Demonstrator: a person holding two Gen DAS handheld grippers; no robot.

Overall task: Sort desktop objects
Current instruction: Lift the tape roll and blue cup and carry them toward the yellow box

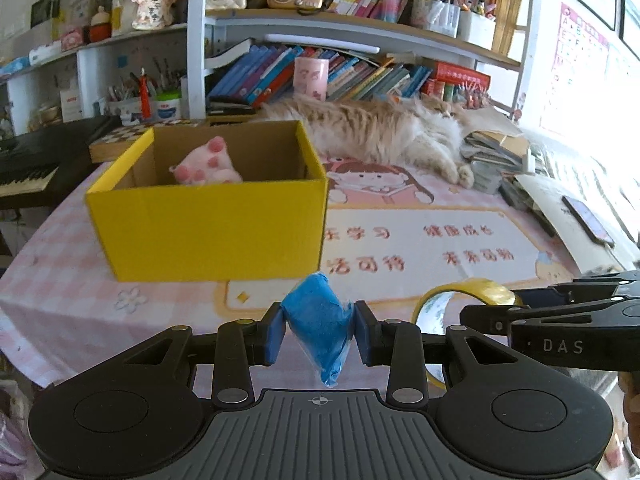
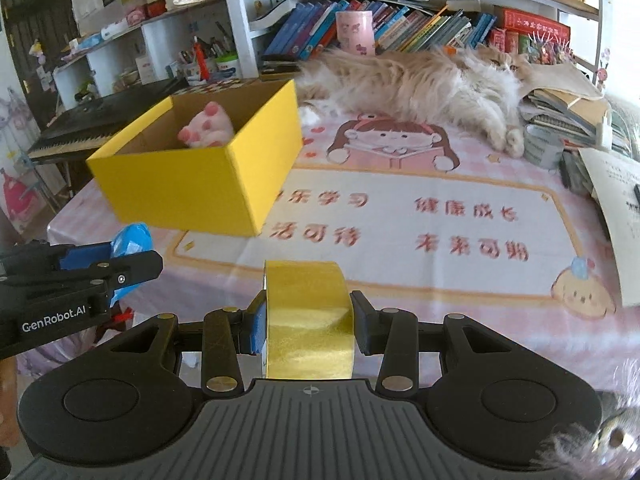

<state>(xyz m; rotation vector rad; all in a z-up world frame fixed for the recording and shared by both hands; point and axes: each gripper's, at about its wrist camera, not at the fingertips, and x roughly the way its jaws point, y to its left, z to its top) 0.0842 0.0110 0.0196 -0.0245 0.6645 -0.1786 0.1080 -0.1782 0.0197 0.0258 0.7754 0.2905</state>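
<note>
The left gripper [image 1: 319, 332] is pinching a crumpled blue soft packet [image 1: 318, 320] between its blue pads, holding it clear above the pink checked tablecloth [image 1: 80, 280]. The right gripper [image 2: 308, 328] is clamping a roll of shiny gold tape [image 2: 308, 316] across its width, also off the table. Both loads are hanging just short of the open yellow cardboard box [image 1: 208, 224], which is sitting ahead and to the left.

Inside that box a pink-and-white plush paw toy [image 1: 208, 164] is already lying, so by my judgement one item is sorted, and the packet and tape are waiting to be dropped in. Nothing else loose is showing on the near cloth.

"DAS" is reading on the right gripper's arm in the left view, "GenRobot.AI" on the left gripper's arm in the right view. Red Chinese characters are printed on the cloth. A long-haired ginger cat [image 2: 420, 80] is lying behind, against the bookshelf.
</note>
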